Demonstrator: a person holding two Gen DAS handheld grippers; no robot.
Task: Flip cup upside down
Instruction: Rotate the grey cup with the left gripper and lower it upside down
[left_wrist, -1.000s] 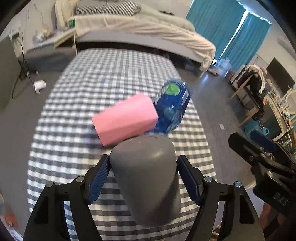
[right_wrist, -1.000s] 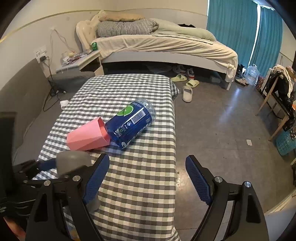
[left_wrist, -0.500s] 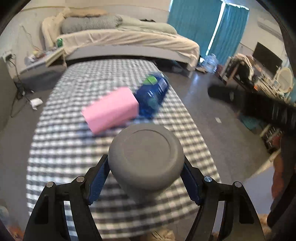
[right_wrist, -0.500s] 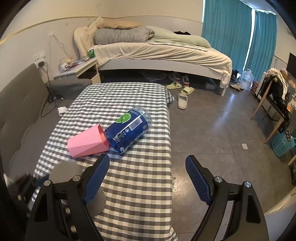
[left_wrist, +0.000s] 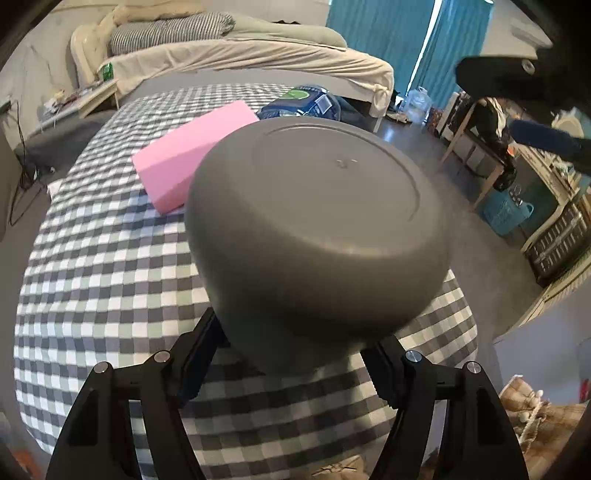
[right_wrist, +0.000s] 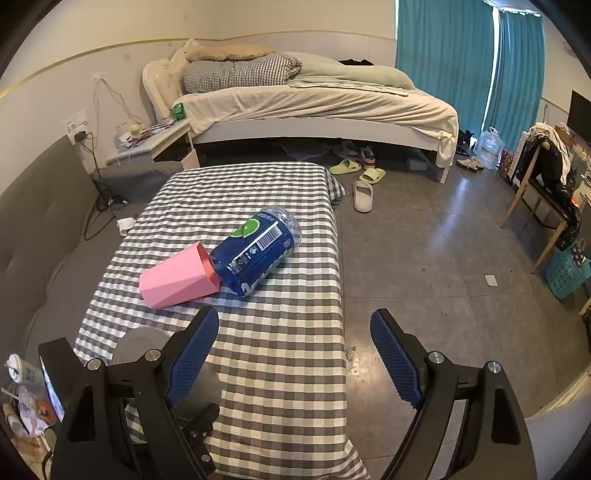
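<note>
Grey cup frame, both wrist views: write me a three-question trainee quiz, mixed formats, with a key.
1. True or false: the left gripper is clamped on the grey cup.
2. The right gripper is: A open and empty, B shut on the pink box, C shut on the blue bottle.
3. Fill in: in the left wrist view, the cup's ____ faces the camera.

Key: 1 true; 2 A; 3 base.
</note>
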